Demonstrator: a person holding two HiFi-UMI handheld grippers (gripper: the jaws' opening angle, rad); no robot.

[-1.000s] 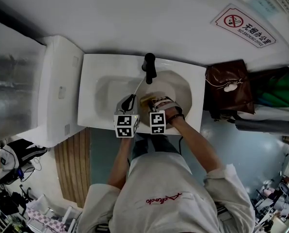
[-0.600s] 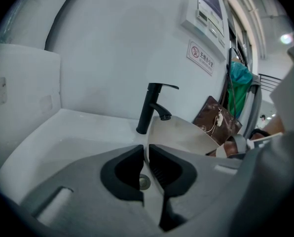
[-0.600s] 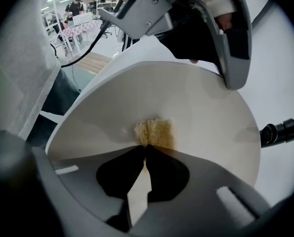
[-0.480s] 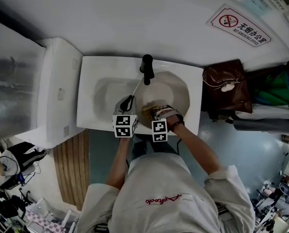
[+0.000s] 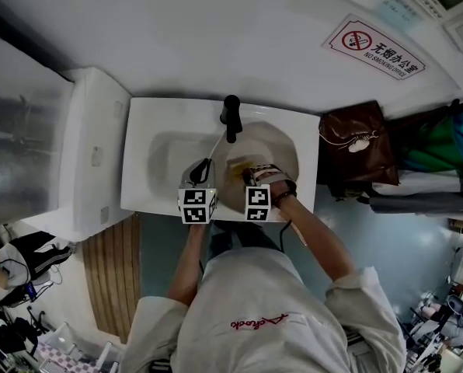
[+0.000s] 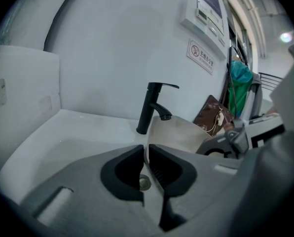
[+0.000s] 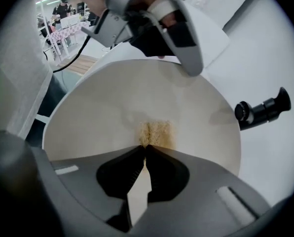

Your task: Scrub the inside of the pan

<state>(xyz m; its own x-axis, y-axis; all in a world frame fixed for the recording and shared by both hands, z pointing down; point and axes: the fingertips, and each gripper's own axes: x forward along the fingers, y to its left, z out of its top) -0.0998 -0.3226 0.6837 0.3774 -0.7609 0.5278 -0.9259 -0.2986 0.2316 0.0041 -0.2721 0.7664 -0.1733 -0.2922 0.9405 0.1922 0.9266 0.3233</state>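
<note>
Right claw [image 7: 144,146], sponge [image 7: 154,132] moved faucetward, pan [image 7: 112,102]

sweatshirt [image 5: 255,301]: off-white, red script print across chest, sleeves bunched at elbows | left gripper [image 6: 147,154] + right gripper [image 7: 145,149]: grey moulded shells, black ribbed jaw pads | marker cubes [image 5: 198,206]: white faces, black square codes

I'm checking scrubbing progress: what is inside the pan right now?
A yellowish sponge, clamped in the right gripper, presses against the pale inner surface of the pan, which otherwise looks bare. The patch beneath the sponge is covered.
</note>
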